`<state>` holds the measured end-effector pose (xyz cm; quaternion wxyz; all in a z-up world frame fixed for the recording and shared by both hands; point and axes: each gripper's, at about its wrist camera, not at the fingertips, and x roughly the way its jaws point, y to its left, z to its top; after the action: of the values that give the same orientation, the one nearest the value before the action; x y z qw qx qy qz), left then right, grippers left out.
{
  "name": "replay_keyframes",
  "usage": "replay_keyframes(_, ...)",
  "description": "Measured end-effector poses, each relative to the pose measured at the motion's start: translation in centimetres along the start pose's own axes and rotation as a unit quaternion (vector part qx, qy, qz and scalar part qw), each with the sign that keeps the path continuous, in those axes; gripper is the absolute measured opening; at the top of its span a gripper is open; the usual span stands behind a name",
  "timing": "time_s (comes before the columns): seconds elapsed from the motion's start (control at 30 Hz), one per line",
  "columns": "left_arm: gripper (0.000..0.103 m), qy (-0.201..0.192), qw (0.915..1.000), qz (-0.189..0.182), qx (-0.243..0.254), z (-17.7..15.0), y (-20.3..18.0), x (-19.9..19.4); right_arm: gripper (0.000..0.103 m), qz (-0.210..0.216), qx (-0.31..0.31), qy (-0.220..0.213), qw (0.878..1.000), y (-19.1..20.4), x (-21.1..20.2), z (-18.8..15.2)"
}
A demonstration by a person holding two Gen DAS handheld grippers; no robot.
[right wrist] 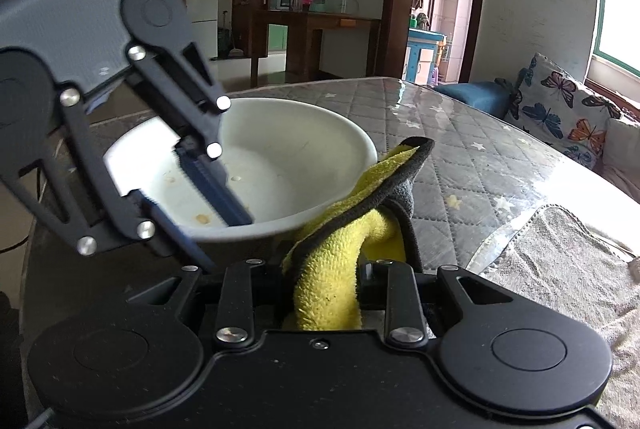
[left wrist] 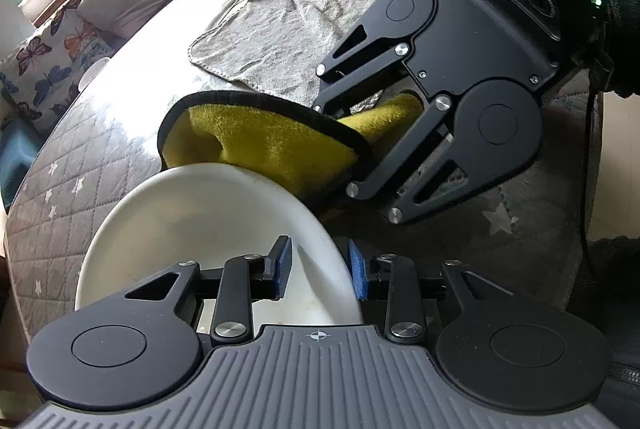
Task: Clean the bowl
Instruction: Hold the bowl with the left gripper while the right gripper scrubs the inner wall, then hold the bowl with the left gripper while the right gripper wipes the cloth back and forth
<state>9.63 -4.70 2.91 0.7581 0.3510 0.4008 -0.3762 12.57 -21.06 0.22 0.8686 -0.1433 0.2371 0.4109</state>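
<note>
Wipe step not begun: my right tool (right wrist: 320, 293) clamps yellow cloth (left wrist: 256, 145) at bowl's (left wrist: 192, 213) 1 o'clock rim. Left tool (left wrist: 316, 269) straddles near rim, pads w/ gap, not pinching. Bowl sits on surface (left wrist: 80, 169), crumbs inside. Next: re-grip rim, push cloth in.

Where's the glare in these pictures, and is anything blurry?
Left wrist view: window glare whitens the shiny table cover left of the yellow cloth; fisheye bends the table edge. Right wrist view: the window blows out at right, and the left gripper over the bowl looks soft, close to the lens.
</note>
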Motion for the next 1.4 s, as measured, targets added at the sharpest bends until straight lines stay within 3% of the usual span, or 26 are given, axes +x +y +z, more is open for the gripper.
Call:
replay_keyframes(0.7, 0.029, -0.017, 0.998, -0.029, 0.054, -1.6, -1.8, -0.9, 0.031, -0.007, 0.014, -0.001, 1.0, 0.7, -1.7, -0.9)
replay_keyframes(1.4, 0.029, -0.024, 0.997, -0.034, 0.064, -2.7, -2.3, -1.4, 0.031, -0.01, 0.002, 0.002, 1.0, -1.9, 1.0, 0.3)
